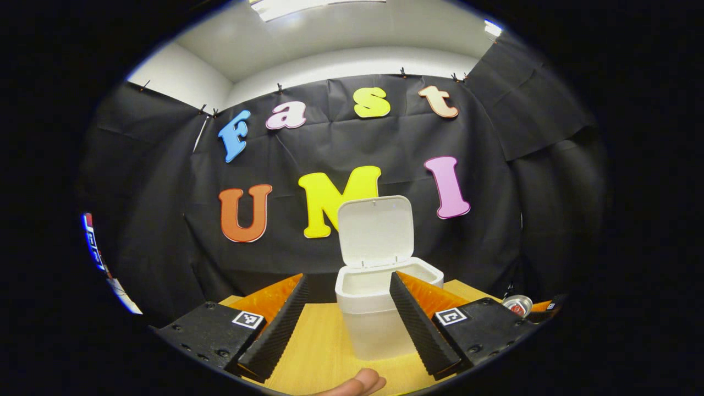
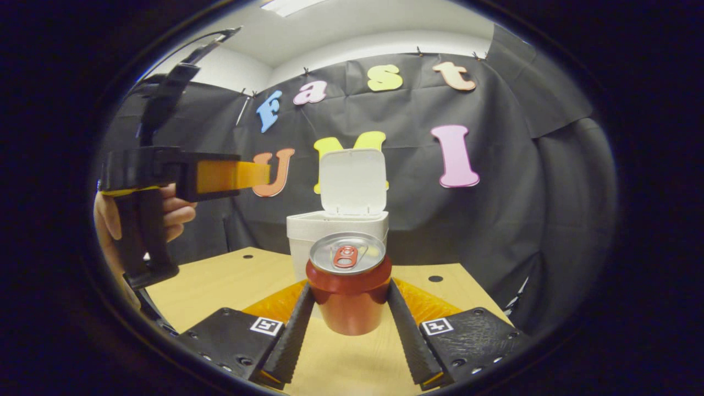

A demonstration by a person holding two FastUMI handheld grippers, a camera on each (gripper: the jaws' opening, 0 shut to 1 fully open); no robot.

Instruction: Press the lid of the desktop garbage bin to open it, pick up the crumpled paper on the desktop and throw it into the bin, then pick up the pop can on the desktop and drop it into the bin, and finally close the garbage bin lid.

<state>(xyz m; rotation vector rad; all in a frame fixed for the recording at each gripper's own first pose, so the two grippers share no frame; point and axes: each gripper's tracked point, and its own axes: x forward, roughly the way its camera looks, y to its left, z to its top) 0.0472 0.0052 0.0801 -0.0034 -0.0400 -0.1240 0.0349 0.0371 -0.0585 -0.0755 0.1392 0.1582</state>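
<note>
I see the pop can (image 2: 348, 290) standing upright, its long axis vertical, silver top and pull tab facing up toward the camera, held between the two fingers of my right gripper (image 2: 350, 308) in the right gripper view. Both fingers press against its red sides, set only as far apart as the can is wide, and its base appears just clear of the wooden table (image 2: 220, 286). Directly behind the can sits the white bin (image 2: 308, 234), its lid (image 2: 352, 180) swung up and standing nearly vertical at the back, the mouth facing up. To the left in that view, my left gripper (image 2: 258, 175) hangs high above the table, pointing toward the bin, with a hand (image 2: 168, 212) wrapped around its grip.

In the left gripper view, my left gripper (image 1: 347, 313) is spread wide with nothing between its fingers, which frame the bin (image 1: 374, 324) standing on the table (image 1: 319, 352) just ahead. The lid (image 1: 375, 231) is raised. The top of the can (image 1: 517, 303) peeks in at the far right edge. A fingertip (image 1: 363, 382) shows at the bottom
</note>
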